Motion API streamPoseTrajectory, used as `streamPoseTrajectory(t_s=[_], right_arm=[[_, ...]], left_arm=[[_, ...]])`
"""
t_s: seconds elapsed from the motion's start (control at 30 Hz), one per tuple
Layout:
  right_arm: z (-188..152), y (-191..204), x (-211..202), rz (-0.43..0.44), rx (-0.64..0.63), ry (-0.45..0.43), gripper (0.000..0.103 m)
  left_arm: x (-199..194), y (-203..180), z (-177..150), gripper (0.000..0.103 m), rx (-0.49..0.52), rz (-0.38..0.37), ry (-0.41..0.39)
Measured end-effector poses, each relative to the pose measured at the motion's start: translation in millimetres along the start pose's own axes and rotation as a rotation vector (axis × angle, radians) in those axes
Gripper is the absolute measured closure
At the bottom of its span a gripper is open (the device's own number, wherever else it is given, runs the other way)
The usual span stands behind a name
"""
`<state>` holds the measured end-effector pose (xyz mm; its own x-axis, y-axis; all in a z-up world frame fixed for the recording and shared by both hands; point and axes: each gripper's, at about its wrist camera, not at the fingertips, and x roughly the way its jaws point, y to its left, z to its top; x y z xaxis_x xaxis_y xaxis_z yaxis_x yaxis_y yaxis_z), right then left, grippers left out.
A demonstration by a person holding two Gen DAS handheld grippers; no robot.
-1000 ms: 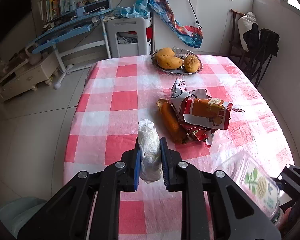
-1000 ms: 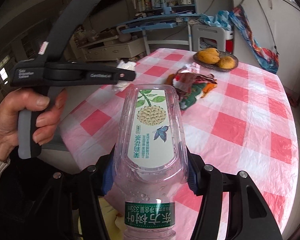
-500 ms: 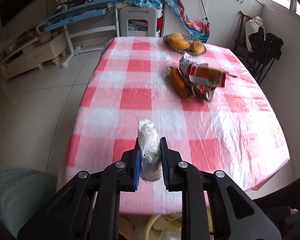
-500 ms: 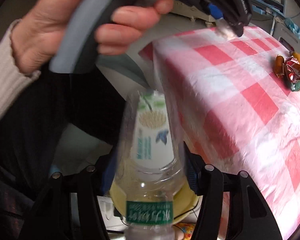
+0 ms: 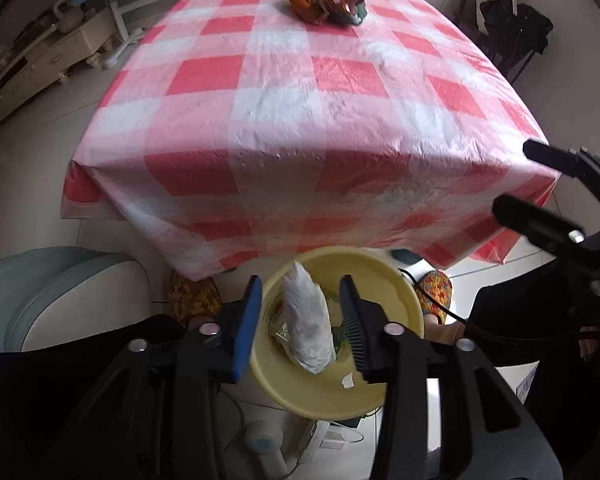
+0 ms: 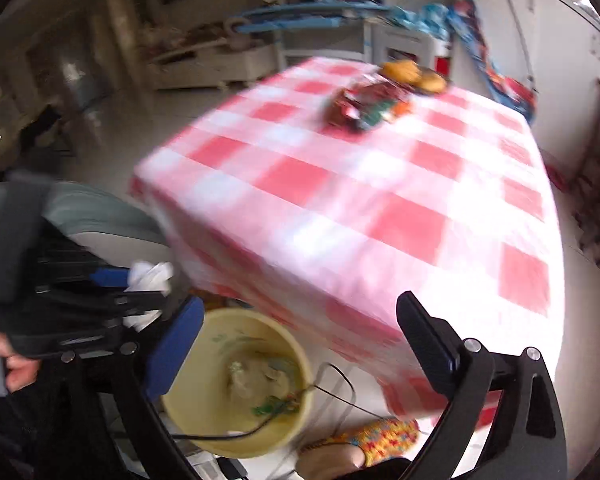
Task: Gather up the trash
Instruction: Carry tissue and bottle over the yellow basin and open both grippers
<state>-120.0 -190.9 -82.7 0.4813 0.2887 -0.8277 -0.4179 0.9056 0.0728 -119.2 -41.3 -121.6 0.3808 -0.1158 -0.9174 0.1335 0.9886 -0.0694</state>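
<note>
- While the left gripper (image 5: 300, 320) hangs over a yellow bin (image 5: 384, 280) on the floor, its jaws have just been opening; a crumpled white tissue (image 5: 306, 320) sits between the pads, touching neither, seemingly released above the bin.
- Beside it, the right gripper (image 6: 300, 344) has also just been opening and stands spread wide with nothing between its jaws.
- Inside the bin, blurred litter lies at the bottom.
- Snack wrappers (image 5: 332, 0) remain on the red-checked tablecloth (image 5: 284, 92), well apart from both grippers.
- Patterned slippers (image 6: 384, 436) flank the bin.
</note>
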Motion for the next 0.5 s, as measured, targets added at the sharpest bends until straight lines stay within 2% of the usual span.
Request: streamPoseTrajectory(t_s=[0.03, 0.1, 0.17, 0.23, 0.33, 0.5], right_arm=[[1, 7, -1, -0.012, -0.024, 0.015, 0.010], [-6, 21, 1, -0.041, -0.096, 0.035, 0.010], [-11, 34, 8, -0.060, -0.145, 0.050, 0.009], [-12, 43, 19, -0.073, -0.148, 0.060, 0.008], [-19, 40, 22, -0.094, -0.152, 0.053, 0.008], [-21, 43, 27, -0.149, -0.173, 0.033, 0.008]], left_arm=[[-7, 4, 1, 0.045, -0.022, 0.010, -0.035], [-19, 17, 4, 0.027, -0.097, 0.030, -0.117], [-25, 29, 9, 0.019, -0.174, 0.059, -0.168], [-28, 40, 12, 0.017, -0.240, 0.071, -0.205], [-32, 48, 16, 0.014, -0.281, 0.090, -0.246], [-27, 45, 21, 0.010, -0.264, 0.092, -0.235]])
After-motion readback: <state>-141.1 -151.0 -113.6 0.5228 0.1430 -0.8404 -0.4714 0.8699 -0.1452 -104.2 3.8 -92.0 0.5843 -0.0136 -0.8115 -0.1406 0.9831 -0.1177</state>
